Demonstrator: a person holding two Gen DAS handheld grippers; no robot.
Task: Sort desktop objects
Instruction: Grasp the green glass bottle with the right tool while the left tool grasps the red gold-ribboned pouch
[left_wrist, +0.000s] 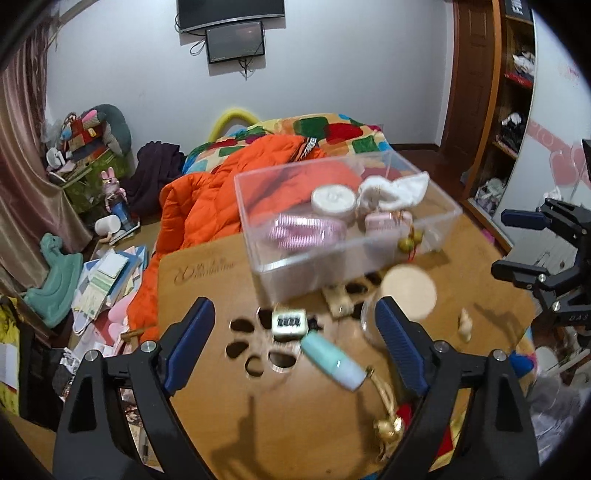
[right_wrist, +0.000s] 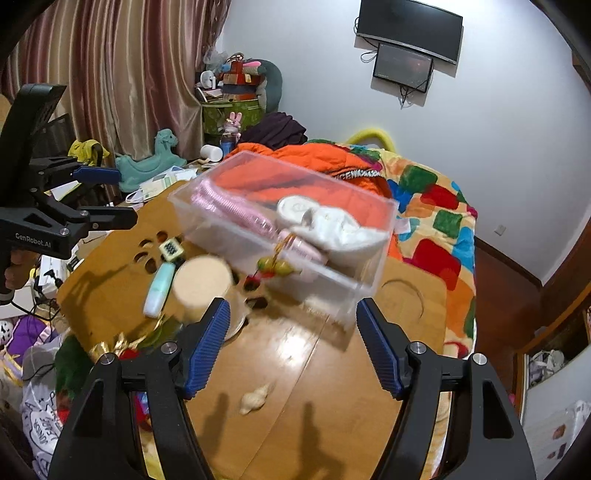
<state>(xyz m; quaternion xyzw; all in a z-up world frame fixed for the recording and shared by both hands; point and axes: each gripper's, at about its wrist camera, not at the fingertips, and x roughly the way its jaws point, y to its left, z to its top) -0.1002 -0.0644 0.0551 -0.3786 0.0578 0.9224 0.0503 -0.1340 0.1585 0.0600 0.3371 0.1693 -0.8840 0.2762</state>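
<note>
A clear plastic box (left_wrist: 280, 280) (right_wrist: 332, 291) stands on the wooden table (left_wrist: 207, 266) (right_wrist: 332, 369). It holds a pink comb (left_wrist: 306, 232), a round white jar (left_wrist: 332, 201), a white cloth (left_wrist: 395, 190) and gold bells (right_wrist: 277, 266). In front of it lie a patterned tile (left_wrist: 289, 324), a mint tube (left_wrist: 332, 356) (right_wrist: 159, 288), a beige-lidded glass jar (left_wrist: 408, 291) (right_wrist: 201, 284) and a small shell (right_wrist: 255, 398). My left gripper (left_wrist: 295, 306) hovers open over the tile and tube. My right gripper (right_wrist: 291, 306) is open before the box, holding nothing.
A gold and red ornament (left_wrist: 388, 424) hangs off the table's near edge. Flower-shaped holes (left_wrist: 258, 347) pierce the tabletop. Behind the table lie an orange quilt (left_wrist: 207, 206) and a patchwork blanket (right_wrist: 436, 221). Books and toys litter the floor (left_wrist: 103, 288) on the left.
</note>
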